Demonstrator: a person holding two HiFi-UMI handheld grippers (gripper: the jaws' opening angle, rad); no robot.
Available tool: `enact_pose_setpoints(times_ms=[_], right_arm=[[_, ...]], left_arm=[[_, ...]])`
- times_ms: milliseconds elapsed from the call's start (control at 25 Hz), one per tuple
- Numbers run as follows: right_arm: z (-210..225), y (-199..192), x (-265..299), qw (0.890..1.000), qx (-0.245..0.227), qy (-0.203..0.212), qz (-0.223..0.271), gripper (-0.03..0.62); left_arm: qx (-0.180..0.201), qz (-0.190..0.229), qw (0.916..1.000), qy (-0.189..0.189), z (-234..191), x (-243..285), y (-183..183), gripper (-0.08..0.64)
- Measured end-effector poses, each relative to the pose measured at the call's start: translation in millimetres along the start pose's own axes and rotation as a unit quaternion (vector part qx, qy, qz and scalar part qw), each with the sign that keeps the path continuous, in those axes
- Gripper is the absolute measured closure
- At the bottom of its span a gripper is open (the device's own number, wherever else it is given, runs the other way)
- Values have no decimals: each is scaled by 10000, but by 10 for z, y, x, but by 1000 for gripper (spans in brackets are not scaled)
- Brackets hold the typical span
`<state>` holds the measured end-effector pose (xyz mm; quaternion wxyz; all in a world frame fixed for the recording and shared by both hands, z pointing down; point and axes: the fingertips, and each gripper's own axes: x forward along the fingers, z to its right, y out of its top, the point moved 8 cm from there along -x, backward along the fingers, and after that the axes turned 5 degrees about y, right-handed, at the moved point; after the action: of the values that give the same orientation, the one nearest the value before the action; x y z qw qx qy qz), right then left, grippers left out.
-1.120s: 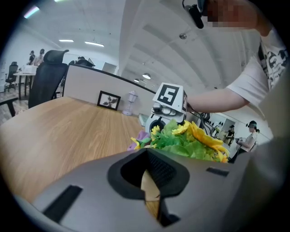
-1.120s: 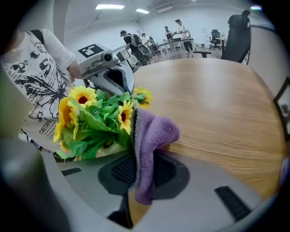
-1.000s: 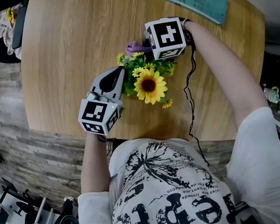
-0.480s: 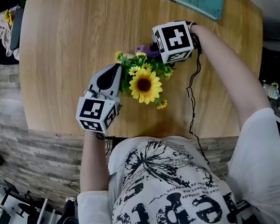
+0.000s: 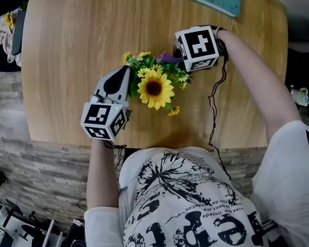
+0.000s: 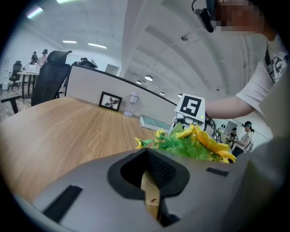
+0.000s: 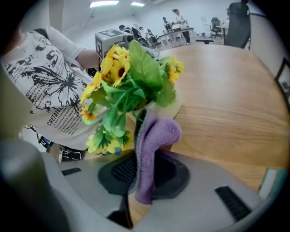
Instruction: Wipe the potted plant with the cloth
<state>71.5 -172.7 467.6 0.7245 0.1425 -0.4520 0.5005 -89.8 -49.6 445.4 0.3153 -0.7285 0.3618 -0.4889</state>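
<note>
The potted plant [image 5: 155, 86] stands on the wooden counter [image 5: 72, 34]. Just left of the plant, the left hand-held gripper [image 5: 123, 77] has its jaws pressed together on nothing. Just right of the plant, the right hand-held gripper [image 7: 138, 181] pinches a purple cloth [image 7: 154, 140], whose top is right by the leaves.

Round wooden table [image 5: 74, 46]; grey plank floor [image 5: 6, 148]; black office chair [image 6: 49, 74]

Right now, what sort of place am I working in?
Probably an open-plan office: a black office chair beside a low partition, people at desks farther off, and ceiling strip lights overhead.
</note>
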Motion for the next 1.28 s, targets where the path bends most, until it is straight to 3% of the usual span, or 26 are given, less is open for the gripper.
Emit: enact_pose_setpoints(times_ms=[160,280,400,560,680,920,1120,1280], right_arm=[[54,-50,-193,9953,74,-968,-54,522],[133,-34,-448,9780,371,-1985,528,522],[121,44,-723,9431,632,-2876,1545,522],[-72,214,-1027,8785,953,-3810,2720,521],[-257,368,-1172,8425,1200,-4088,3296,520],[-665,800,-1263,7949,1702,-4371,3848,520],[-775,1359,-1139,7648,2115,-4736,3821,520],[-792,1688,-1002,7376,2412,-5182,3595,518]], left_arm=[[-439,185,9986,-224,-56,-19,-27,558],[-369,188,9988,-252,-59,-27,-37,558],[80,140,9998,-74,-16,-24,-25,558],[43,330,9993,152,-26,-101,48,558],[55,620,9979,186,-66,-238,186,558],[598,862,9943,-200,-186,-584,525,558],[1160,892,9856,-843,-520,-825,779,558],[1700,944,9726,-1271,-734,-1025,993,558]])
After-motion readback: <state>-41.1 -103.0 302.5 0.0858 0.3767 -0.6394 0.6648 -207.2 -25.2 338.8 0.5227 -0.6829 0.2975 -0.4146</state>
